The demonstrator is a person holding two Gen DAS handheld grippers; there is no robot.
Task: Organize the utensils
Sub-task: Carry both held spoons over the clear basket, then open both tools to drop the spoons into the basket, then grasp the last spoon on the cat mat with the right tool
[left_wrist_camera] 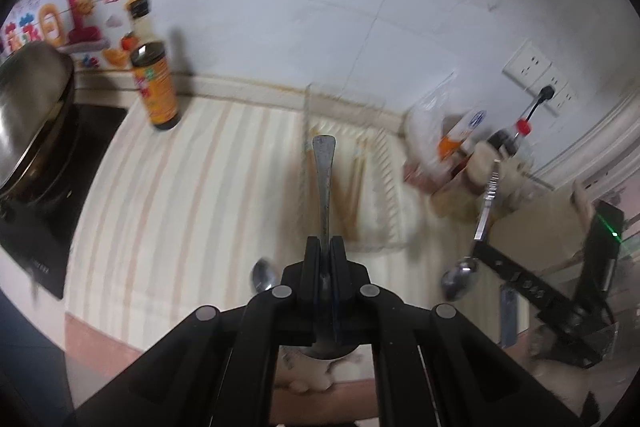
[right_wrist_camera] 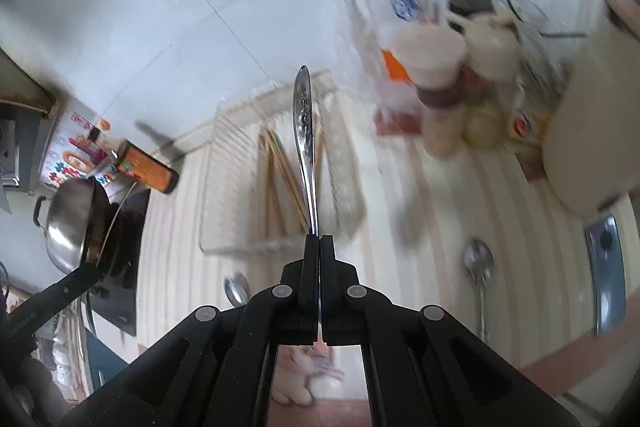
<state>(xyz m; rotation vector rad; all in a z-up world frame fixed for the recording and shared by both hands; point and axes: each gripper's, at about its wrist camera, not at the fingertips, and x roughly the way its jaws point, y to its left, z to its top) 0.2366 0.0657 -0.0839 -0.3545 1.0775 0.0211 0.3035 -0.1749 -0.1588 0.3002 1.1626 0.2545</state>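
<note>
My left gripper (left_wrist_camera: pixel 325 241) is shut on a plain steel spoon (left_wrist_camera: pixel 323 183), handle pointing forward, held above the striped counter. My right gripper (right_wrist_camera: pixel 319 239) is shut on a patterned steel spoon (right_wrist_camera: pixel 306 147), handle forward; it also shows in the left wrist view (left_wrist_camera: pixel 482 215) with its bowl hanging down. A clear tray (left_wrist_camera: pixel 380 195) holding wooden chopsticks (left_wrist_camera: pixel 352 187) lies ahead of both grippers; it also shows in the right wrist view (right_wrist_camera: pixel 224 187). Loose spoons lie on the counter: one (left_wrist_camera: pixel 262 275) near the left gripper, one (right_wrist_camera: pixel 478 263) to the right.
A sauce bottle (left_wrist_camera: pixel 154 75) stands at the back left. A steel wok (left_wrist_camera: pixel 32 115) sits on a black cooktop at left. Jars, bottles and bags (left_wrist_camera: pixel 476 155) crowd the back right below a wall socket (left_wrist_camera: pixel 536 75). A blue-handled object (right_wrist_camera: pixel 608 275) lies at right.
</note>
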